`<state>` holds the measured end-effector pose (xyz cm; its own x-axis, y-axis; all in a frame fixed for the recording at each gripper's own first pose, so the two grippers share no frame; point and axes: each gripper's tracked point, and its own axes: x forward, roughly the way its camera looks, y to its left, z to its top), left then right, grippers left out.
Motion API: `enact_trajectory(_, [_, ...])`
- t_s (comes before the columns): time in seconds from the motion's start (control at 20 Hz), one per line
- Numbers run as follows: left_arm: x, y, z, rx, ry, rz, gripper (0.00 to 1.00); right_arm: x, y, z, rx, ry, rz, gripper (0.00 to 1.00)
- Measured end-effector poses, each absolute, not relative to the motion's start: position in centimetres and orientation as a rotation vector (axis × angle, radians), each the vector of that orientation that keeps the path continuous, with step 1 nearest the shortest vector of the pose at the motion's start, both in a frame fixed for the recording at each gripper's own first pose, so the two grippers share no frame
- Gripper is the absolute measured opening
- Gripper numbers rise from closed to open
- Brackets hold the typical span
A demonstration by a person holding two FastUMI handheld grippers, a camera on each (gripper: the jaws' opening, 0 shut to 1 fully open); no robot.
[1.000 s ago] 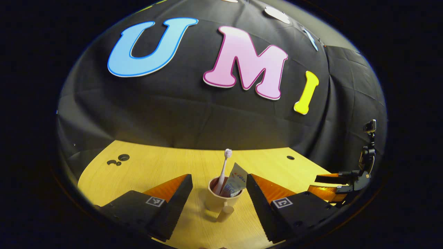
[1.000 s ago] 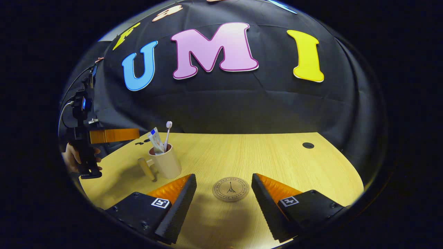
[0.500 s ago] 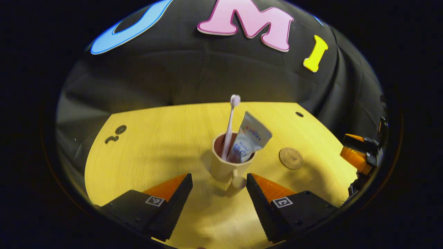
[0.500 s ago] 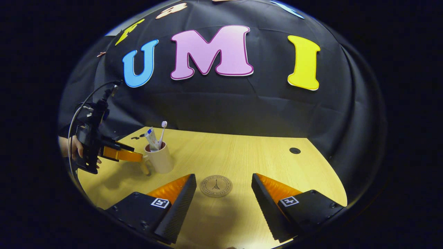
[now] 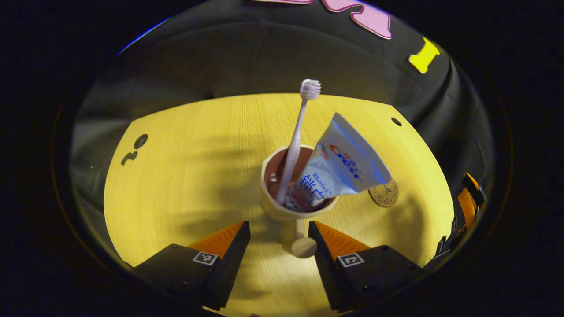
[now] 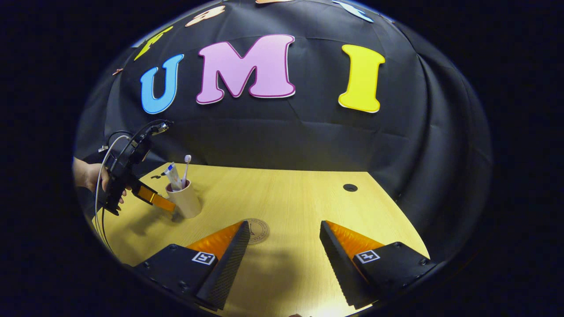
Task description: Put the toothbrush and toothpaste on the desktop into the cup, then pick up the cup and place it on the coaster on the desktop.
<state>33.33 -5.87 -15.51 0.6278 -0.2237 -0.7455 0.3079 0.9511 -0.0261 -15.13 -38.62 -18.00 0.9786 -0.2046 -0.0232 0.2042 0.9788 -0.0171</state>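
A beige cup (image 5: pixel 282 207) stands upright on the wooden desktop (image 5: pixel 185 176) and holds a pink toothbrush (image 5: pixel 295 141) and a white toothpaste tube (image 5: pixel 343 163). My left gripper (image 5: pixel 277 226) is open and looks down on the cup, its fingers on either side of the cup's round handle (image 5: pixel 303 246) without touching it. The round coaster (image 5: pixel 384 196) lies just right of the cup. In the right gripper view the cup (image 6: pixel 185 200) stands far left with the left gripper (image 6: pixel 169 207) at it. My right gripper (image 6: pixel 284 224) hangs open, its left finger covering part of the coaster (image 6: pixel 257 230).
A hand (image 6: pixel 90 176) holds the left gripper, with a cable looping from it. Cable holes mark the desktop at the far left (image 5: pixel 141 141) and the far right (image 5: pixel 396 122). The right gripper's orange finger (image 5: pixel 467 207) shows at the right rim. Black cloth hangs behind the desk.
My left gripper has come closer to the cup and tipped downward, so the handle now sits between its open fingers. The right gripper has swung a little right; the coaster slid under its left finger.
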Motion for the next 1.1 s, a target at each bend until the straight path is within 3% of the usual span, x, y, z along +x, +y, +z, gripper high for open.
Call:
enact_trajectory(0.25, [33.4, -6.9, -16.4, 0.17, 0.937, -0.317, 0.69, -17.0, -41.0, -18.7, 0.02, 0.039, -0.272, 0.98])
enact_trajectory(0.3, [33.5, -7.2, -16.4, 0.19, 0.944, -0.322, 0.52, -17.3, -41.4, -18.9, 0.028, 0.044, -0.285, 0.98])
enact_trajectory(0.4, [33.6, -7.3, -16.8, 0.229, 0.966, -0.319, 0.48, -17.9, -42.2, -19.0, 0.044, 0.043, -0.31, 0.98])
enact_trajectory(0.55, [33.2, -7.5, -17.1, 0.244, 1.014, -0.335, 0.32, -18.6, -42.9, -19.4, 0.059, 0.048, -0.336, 0.98])
enact_trajectory(0.65, [33.1, -7.5, -17.2, 0.263, 1.024, -0.348, 0.36, -18.9, -43.0, -19.6, 0.061, 0.052, -0.343, 0.98])
enact_trajectory(0.85, [33.1, -7.5, -17.0, 0.267, 1.012, -0.367, 0.25, -19.4, -43.2, -19.7, 0.061, 0.058, -0.354, 0.98])
enact_trajectory(1.0, [32.9, -7.8, -16.7, 0.267, 1.007, -0.371, 0.25, -19.5, -43.3, -19.7, 0.057, 0.061, -0.356, 0.98])
enact_trajectory(1.05, [32.9, -8.0, -16.4, 0.27, 1.0, -0.376, 0.29, -19.6, -43.3, -19.6, 0.056, 0.06, -0.356, 0.98])
enact_trajectory(1.1, [32.8, -8.4, -16.2, 0.275, 0.991, -0.383, 0.24, -19.6, -43.4, -19.5, 0.055, 0.059, -0.358, 0.98])
